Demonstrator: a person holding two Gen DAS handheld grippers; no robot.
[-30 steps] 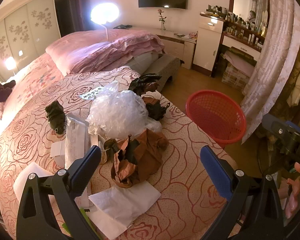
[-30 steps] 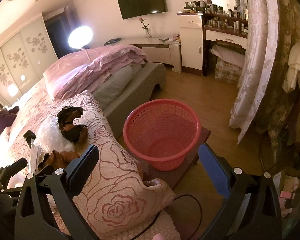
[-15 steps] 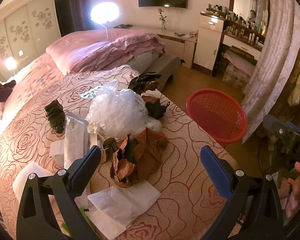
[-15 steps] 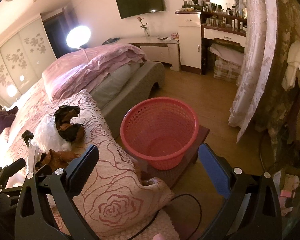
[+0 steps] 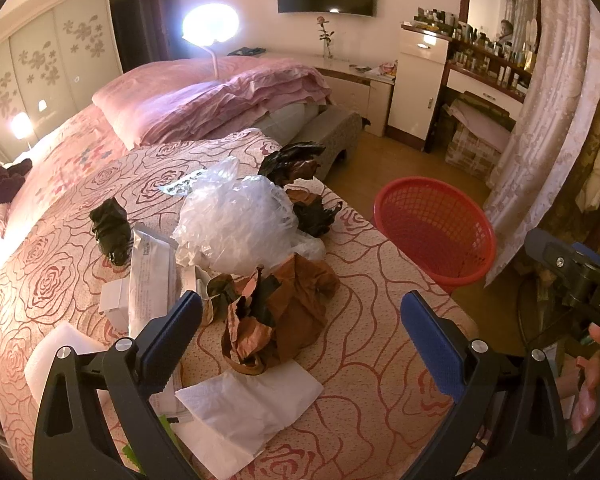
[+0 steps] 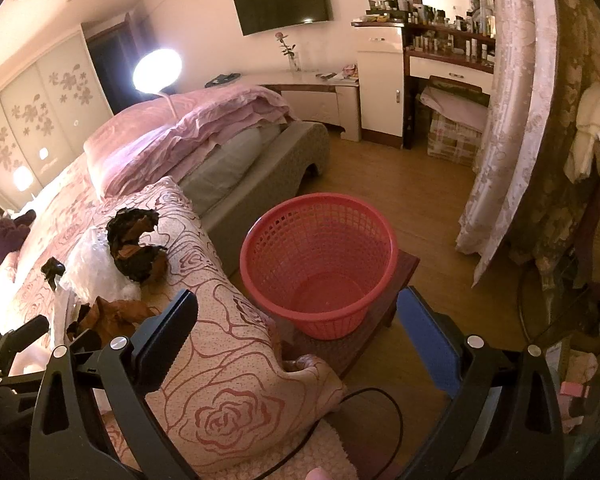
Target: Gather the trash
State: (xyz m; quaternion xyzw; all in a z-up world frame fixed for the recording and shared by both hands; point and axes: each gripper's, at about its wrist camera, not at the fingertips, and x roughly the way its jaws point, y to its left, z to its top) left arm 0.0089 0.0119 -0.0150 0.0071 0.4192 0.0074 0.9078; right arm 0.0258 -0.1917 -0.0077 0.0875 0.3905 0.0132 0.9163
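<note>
Trash lies on the rose-patterned bedspread [image 5: 380, 364]: crumpled brown paper [image 5: 280, 312], a clear plastic bag [image 5: 236, 224], a white tissue [image 5: 248, 404], dark crumpled wrappers [image 5: 292, 164], a small black piece [image 5: 110, 230] and a long white packet [image 5: 150, 276]. My left gripper [image 5: 300, 344] is open and empty, just above the brown paper and tissue. The red mesh basket [image 6: 320, 256] stands empty on a low wooden stool beside the bed; it also shows in the left wrist view [image 5: 436, 228]. My right gripper [image 6: 300, 340] is open and empty, in front of the basket.
A folded pink duvet [image 5: 204, 100] lies at the far side of the bed. A dresser [image 6: 380, 88] and a lace curtain [image 6: 508, 120] stand beyond the wooden floor [image 6: 400, 188]. A black cable [image 6: 364, 400] runs on the floor near the bed corner.
Both views have shifted only slightly. Both grippers stay open and nothing on the bed has moved.
</note>
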